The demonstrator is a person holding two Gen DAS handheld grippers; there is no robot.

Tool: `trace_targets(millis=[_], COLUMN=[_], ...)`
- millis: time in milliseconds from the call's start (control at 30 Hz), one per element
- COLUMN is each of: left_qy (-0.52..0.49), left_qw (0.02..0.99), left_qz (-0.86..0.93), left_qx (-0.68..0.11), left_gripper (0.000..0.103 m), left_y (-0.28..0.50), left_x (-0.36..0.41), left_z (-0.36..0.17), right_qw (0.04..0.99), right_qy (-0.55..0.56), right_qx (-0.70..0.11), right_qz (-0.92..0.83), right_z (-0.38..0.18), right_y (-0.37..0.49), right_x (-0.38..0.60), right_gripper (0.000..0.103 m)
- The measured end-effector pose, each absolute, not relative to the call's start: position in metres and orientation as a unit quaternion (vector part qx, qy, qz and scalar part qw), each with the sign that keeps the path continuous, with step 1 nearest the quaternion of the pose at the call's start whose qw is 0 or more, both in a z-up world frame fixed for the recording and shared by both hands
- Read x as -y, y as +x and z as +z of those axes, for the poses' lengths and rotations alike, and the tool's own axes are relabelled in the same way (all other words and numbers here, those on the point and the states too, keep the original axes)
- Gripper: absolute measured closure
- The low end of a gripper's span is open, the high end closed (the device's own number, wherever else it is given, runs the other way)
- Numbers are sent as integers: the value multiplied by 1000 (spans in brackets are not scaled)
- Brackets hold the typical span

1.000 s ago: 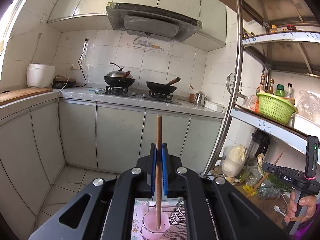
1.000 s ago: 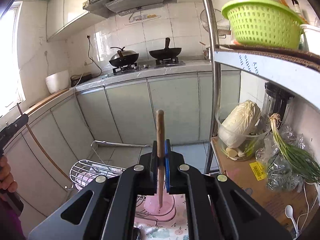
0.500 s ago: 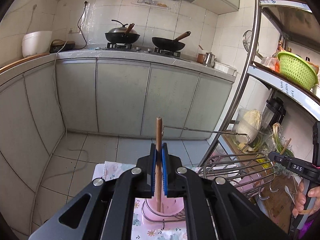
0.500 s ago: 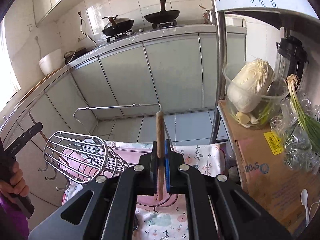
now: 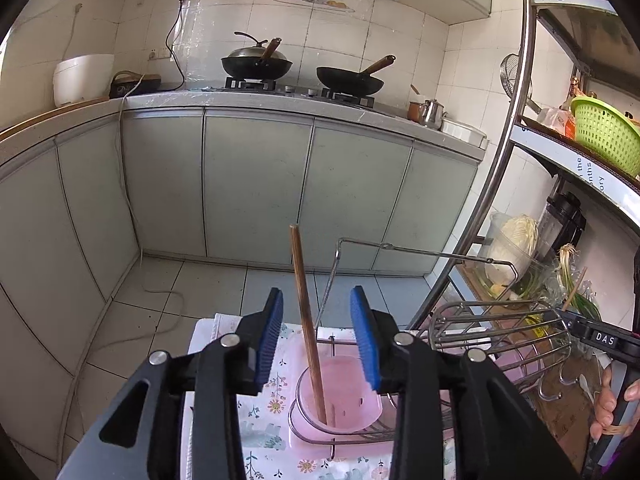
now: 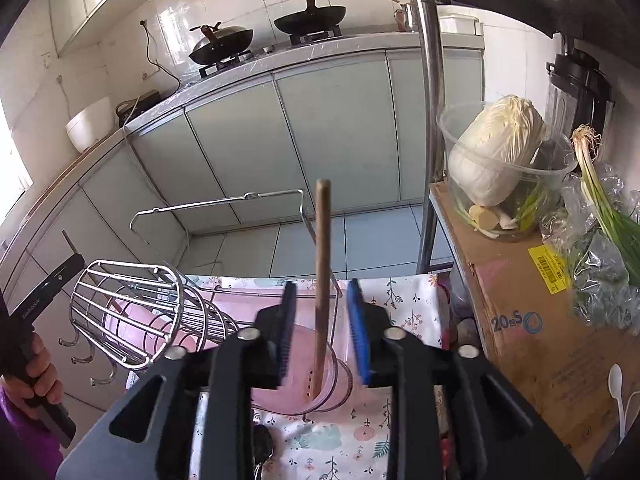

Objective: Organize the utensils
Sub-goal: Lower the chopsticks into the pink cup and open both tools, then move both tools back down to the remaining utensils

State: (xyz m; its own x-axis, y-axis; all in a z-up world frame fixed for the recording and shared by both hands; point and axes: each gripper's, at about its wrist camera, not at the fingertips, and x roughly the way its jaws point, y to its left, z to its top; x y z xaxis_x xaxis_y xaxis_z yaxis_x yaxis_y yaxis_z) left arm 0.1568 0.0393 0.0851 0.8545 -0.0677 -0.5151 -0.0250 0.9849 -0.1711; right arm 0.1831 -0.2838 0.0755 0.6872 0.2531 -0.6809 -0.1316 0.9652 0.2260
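Note:
In the left wrist view, my left gripper point(image 5: 319, 340) has its jaws opening. A brown wooden chopstick point(image 5: 305, 312) stands free between the blue pads point(image 5: 272, 336), leaning a little left, with its tip in a pink cup point(image 5: 344, 396) of the wire utensil rack point(image 5: 500, 332). In the right wrist view, my right gripper point(image 6: 323, 330) is also opening around a second chopstick point(image 6: 322, 264). This one stands in another pink cup point(image 6: 304, 360) and touches neither pad. The rack's neighbouring wire basket point(image 6: 128, 312) lies to the left.
A floral cloth point(image 6: 360, 432) lies under the rack. To the right are a cardboard box point(image 6: 532, 340), a bowl of cabbage point(image 6: 496, 160), green onions point(image 6: 600, 200), a white spoon point(image 6: 614, 380) and a steel shelf post point(image 6: 434, 140). Grey cabinets point(image 5: 256, 184) stand behind.
Both grippers came down over the rack and tilted downward. Each chopstick's tip went into a pink cup. Both pairs of jaws then parted and let go of the chopsticks.

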Motion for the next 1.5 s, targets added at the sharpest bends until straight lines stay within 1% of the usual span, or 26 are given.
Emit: trace_targets(millis=[67,400,633,767,933,1033,1200,1233,1333,1367,1433,1500], left_qy=[-82,-74,-87,-93,-101,-96,-91,-89,-95,-102,-110,-113], left_qw=[960,965,967,966,958,951,929,924,910,904,892,884], left_qz=[-9,11,13,7,-19,-36,-78,-83,-96,-102,-114,-116], left_qx=[-267,-253,-239,-240,-266,-292,-351,-362,-392,-403,-424,-439], left_gripper=[64,64,63,61,61,61,62,62,62,62,63,63], left_y=[156,133,96,69,44,35,30,30,30,30,32,36], left_x=[-38,-38,-42,-42,-37,-29,-14,-11,-7,-6,-3,-1], left_z=[88,97,102,95,68,47,4,-5,-29,-36,-50,-60], right_qw=[917,924,937,940,927,910,854,840,813,807,800,798], right_qy=[76,68,70,70,66,73,117,125,138,140,138,129], right_qx=[-378,-364,-328,-321,-349,-387,-469,-488,-523,-531,-539,-542], right_qz=[103,97,93,95,117,134,190,200,215,219,223,228], right_z=[76,82,89,81,48,19,-34,-46,-72,-79,-87,-94], right_y=[181,153,102,72,48,44,42,43,44,44,47,50], right_x=[285,288,290,288,275,265,250,247,235,233,226,220], right_gripper=[59,59,59,59,59,59,59,60,70,74,77,83])
